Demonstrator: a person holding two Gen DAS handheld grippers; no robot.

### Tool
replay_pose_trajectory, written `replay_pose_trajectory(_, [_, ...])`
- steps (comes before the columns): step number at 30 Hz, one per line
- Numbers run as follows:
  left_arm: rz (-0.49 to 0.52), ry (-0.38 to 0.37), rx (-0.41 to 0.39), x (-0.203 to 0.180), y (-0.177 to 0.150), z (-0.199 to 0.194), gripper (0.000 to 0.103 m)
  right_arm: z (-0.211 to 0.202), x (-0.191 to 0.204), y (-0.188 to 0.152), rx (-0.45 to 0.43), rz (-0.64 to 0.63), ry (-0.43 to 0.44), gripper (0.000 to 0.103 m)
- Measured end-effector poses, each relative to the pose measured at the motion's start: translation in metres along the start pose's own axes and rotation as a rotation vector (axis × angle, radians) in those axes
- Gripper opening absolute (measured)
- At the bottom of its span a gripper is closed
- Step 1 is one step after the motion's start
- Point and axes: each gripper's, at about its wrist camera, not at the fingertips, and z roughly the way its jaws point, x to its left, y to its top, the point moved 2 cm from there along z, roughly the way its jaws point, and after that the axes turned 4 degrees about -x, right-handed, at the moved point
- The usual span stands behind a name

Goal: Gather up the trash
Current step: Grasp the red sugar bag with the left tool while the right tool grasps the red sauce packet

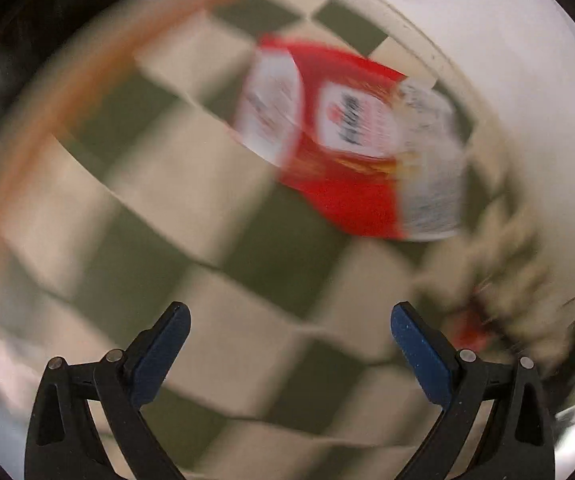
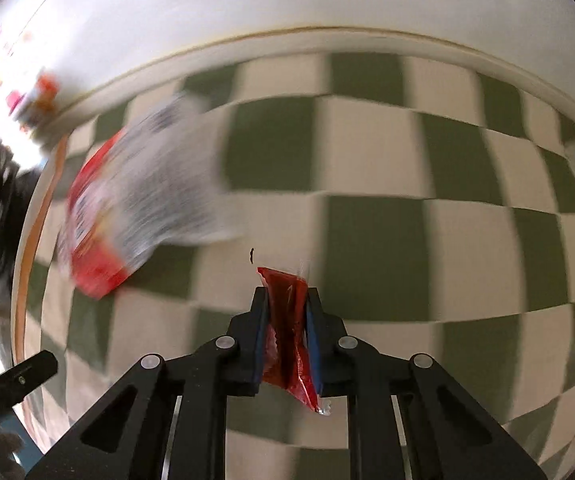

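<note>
Red wrapper (image 2: 287, 320) pinched in right gripper (image 2: 286, 300); left gripper (image 1: 289, 312) spread (carton (image 1: 347, 140) ahead).

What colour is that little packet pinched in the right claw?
Red, glossy like a sauce sachet, pinched in the right claw. The right wrist view shows it best.

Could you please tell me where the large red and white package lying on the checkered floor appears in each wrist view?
Left wrist view: the red and white package lies upper right of centre, ahead of the open left tongs.
Right wrist view: it lies at left of centre, beyond the right tongs, shut on a small red packet.
Shared landmark: the white baseboard.
</note>
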Motion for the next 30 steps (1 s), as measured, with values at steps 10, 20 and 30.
replay_pose_trajectory(10, [-0.427,-0.372,0.028,-0.036,0.007,0.05,0.101,-0.024,-0.093,0.023,-0.072,0.21,-0.046,0.018])
replay_pose_trajectory(20, [-0.628,-0.401,0.045,-0.051,0.013,0.071,0.095,-0.04,-0.112,0.018,-0.106,0.271,-0.038,0.018])
replay_pose_trajectory(30, [-0.483,-0.176,-0.01,-0.044,0.05,0.051,0.014,-0.036,-0.111,0.015,-0.101,0.283,-0.049,0.018])
